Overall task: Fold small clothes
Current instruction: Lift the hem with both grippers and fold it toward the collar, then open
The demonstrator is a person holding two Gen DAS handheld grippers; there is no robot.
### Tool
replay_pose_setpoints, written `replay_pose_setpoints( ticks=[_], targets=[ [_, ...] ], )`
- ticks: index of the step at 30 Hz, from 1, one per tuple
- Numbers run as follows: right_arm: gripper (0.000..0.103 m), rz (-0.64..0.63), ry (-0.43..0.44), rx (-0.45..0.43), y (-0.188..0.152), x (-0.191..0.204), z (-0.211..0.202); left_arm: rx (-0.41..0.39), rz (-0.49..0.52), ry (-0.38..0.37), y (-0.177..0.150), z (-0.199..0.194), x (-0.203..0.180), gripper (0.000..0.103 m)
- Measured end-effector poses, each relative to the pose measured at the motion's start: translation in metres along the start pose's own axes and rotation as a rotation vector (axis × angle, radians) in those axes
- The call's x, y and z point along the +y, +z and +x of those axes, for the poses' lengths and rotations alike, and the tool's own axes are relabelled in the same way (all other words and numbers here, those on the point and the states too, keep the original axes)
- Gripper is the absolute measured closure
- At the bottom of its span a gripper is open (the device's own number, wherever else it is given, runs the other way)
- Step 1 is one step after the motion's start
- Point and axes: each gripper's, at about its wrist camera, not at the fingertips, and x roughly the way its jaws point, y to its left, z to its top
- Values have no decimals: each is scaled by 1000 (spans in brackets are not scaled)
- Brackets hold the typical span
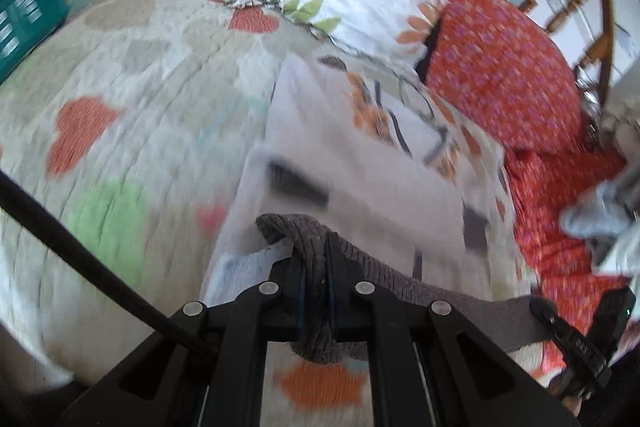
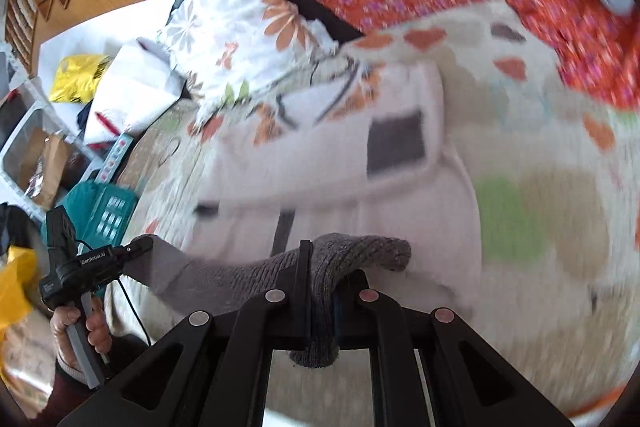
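Fingers, L [image 1: 316, 267] & R [image 2: 320, 283], both clamped on ribbed grey knit sock [image 2: 240, 279].

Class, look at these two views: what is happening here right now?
A person holds a claw in each hand. The left claw and the right claw are both shut on one grey knitted garment, stretched between them above a heart-patterned bedspread. A white folded cloth lies beneath. Both views are motion-blurred.

Bright daylight, heavy motion blur, fisheye edges
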Motion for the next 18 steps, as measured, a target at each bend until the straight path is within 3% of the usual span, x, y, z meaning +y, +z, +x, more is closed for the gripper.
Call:
replay_pose_setpoints(
  ticks=[4,9,13,14,17,18],
  targets=[
    [95,-8,-59,6,56,5,44,-33,7,43,53,39,-15,96],
    [95,-9,-144,44,106,-6,112,-60,32,73,92,85,-28,95],
    [90,53,-129,42,133,-34,150,-49,-15,56,110,110,-23,92],
    [88,81,-112,34,138,-41,154,-55,-44,42,114,110,-21,88],
    [76,130,-103,-17,155,-54,155,-131,-31,72,121,95,-23,58],
    [64,134,-106,-39,158,-55,151,-157,-27,89,121,89,-24,48]
  ],
)
